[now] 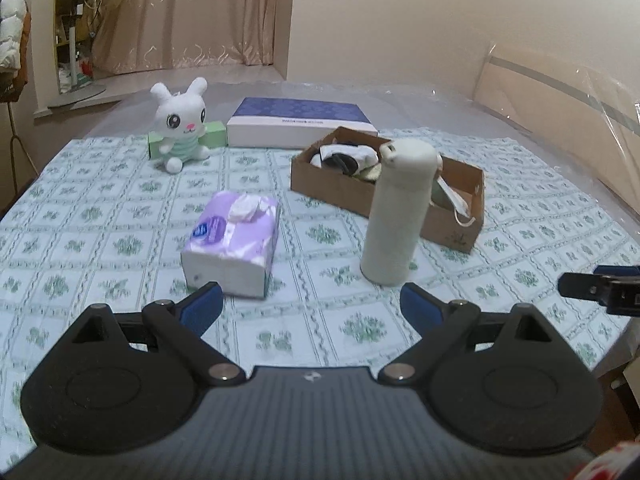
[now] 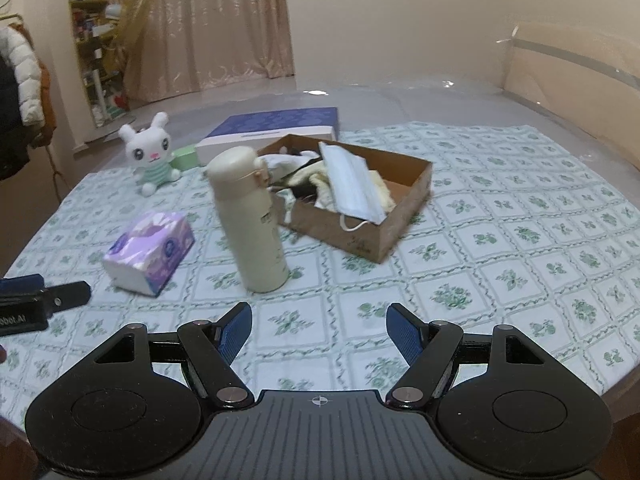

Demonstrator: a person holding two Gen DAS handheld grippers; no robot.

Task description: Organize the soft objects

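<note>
A purple tissue pack [image 1: 231, 240] lies on the patterned tablecloth, just ahead of my open, empty left gripper [image 1: 310, 300]; it also shows in the right wrist view [image 2: 150, 252]. A white plush bunny [image 1: 180, 124] sits at the far left, also in the right wrist view [image 2: 150, 152]. A cardboard box [image 1: 460, 224] holds a face mask [image 2: 352, 184] and other soft items. My right gripper [image 2: 319, 322] is open and empty above the cloth, near a cream bottle [image 2: 252, 220].
The cream bottle [image 1: 398, 212] stands upright in front of the box. A blue-and-white flat box [image 1: 300, 120] and a green box [image 1: 212, 134] sit at the back. The table edge curves at right. A coat [image 2: 20, 92] hangs at left.
</note>
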